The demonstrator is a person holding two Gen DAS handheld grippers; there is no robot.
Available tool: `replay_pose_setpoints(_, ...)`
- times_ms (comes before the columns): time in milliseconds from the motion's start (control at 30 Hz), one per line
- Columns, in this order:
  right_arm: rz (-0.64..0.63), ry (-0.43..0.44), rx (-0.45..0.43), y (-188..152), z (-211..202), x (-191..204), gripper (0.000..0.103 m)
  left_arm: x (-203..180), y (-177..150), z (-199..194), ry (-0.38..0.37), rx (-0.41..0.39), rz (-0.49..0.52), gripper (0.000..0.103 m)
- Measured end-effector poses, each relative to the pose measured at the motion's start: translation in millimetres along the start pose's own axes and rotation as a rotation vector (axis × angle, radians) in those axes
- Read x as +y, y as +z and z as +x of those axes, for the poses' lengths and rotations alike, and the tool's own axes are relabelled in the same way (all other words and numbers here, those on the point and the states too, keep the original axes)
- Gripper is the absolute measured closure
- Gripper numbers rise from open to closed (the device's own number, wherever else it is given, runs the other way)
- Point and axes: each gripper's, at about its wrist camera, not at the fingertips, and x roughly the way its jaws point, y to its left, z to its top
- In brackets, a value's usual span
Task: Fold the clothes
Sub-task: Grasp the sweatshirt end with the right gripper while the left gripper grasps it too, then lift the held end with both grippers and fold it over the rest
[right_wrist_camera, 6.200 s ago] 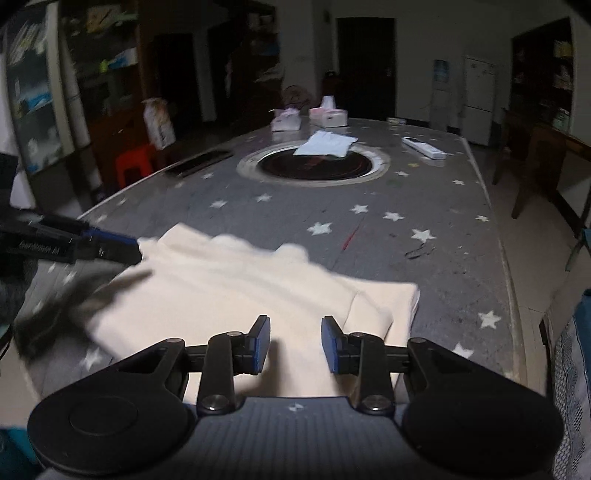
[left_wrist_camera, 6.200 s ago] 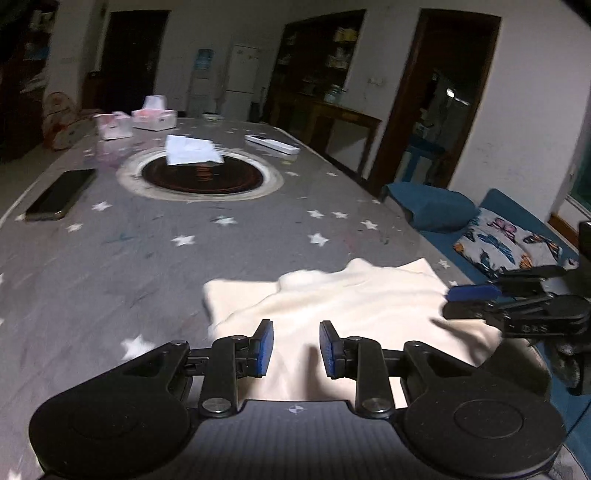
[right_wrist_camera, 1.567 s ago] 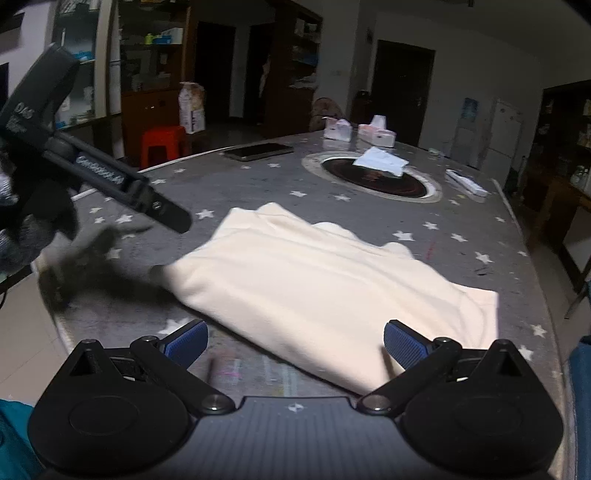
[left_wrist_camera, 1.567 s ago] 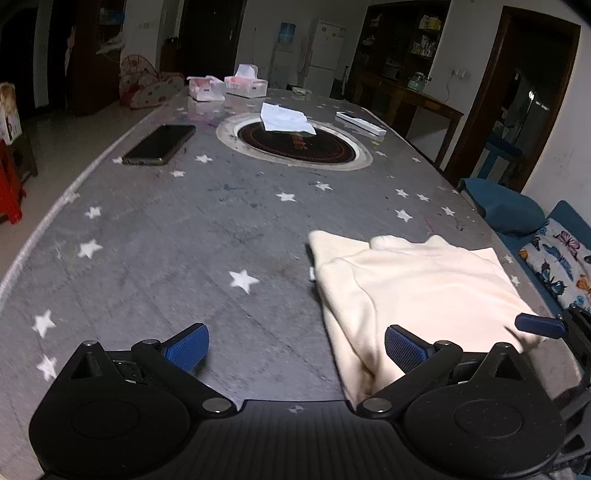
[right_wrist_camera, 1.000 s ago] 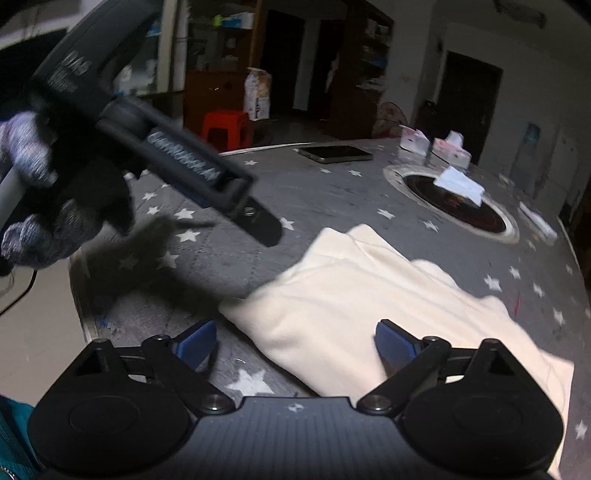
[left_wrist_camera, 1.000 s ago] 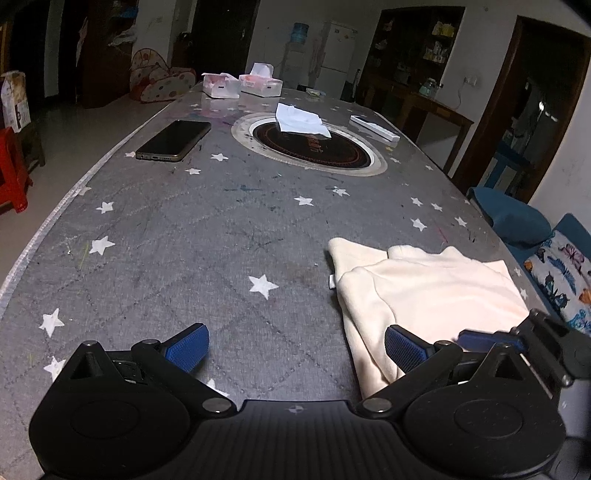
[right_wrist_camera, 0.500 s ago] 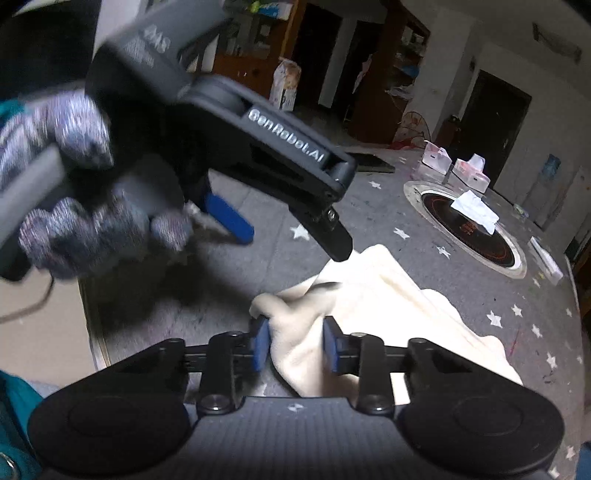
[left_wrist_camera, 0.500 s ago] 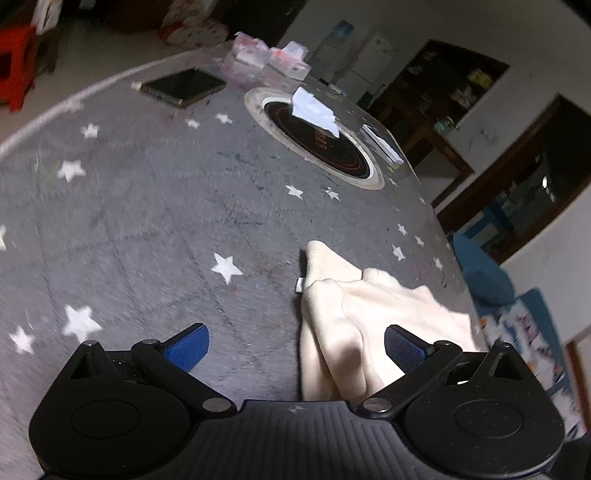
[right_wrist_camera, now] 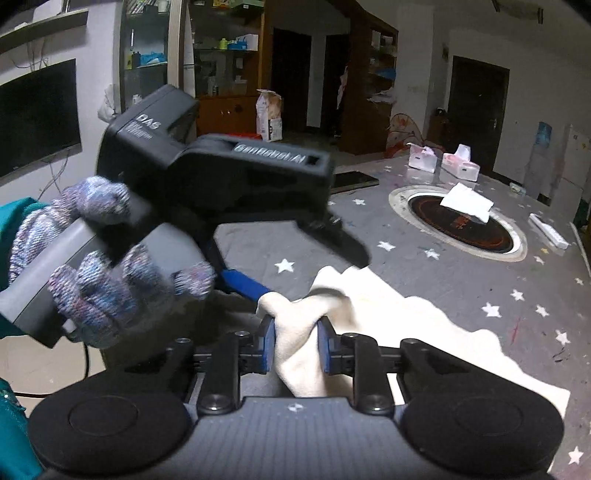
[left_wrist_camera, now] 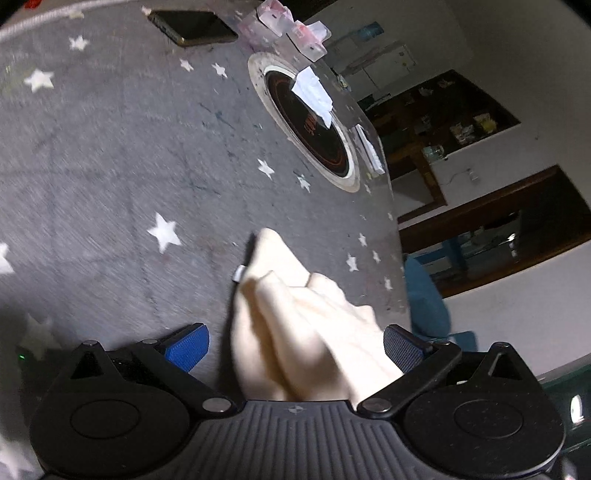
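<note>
A folded cream garment point(right_wrist_camera: 399, 332) lies on the grey star-patterned table point(right_wrist_camera: 461, 288) near its front edge. My right gripper point(right_wrist_camera: 294, 345) is shut on a bunched corner of the garment and holds it raised. In the left wrist view the garment point(left_wrist_camera: 295, 325) rises in folds between the fingers of my left gripper point(left_wrist_camera: 295, 345), which is open wide and tilted. The left gripper also shows in the right wrist view point(right_wrist_camera: 303, 254), held in a gloved hand just left of and above the pinched corner.
A round black hotplate point(left_wrist_camera: 314, 122) with white paper point(left_wrist_camera: 314, 90) on it sits mid-table. A phone point(left_wrist_camera: 192, 26), two tissue boxes point(right_wrist_camera: 439, 162) and a white remote point(right_wrist_camera: 548, 230) lie further back. A blue sofa point(left_wrist_camera: 428, 302) stands beyond the table's right edge.
My right gripper has lifted the pinched garment corner. My left gripper has tilted and come in over the raised fold, still open.
</note>
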Motion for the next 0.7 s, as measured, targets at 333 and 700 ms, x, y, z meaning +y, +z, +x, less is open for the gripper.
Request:
replay_pose_setpoints(333,0.015,0.026,-0.029,-6,-4,-1,0.081,8,-2,18,-0.06,0.063,-0.073,0.051)
replay_pose_setpoints(700,0.102,0.029,-0.04,-20,-17,-12,0.068,17,-5,17,-0.016,0.051,-0.029,0.085)
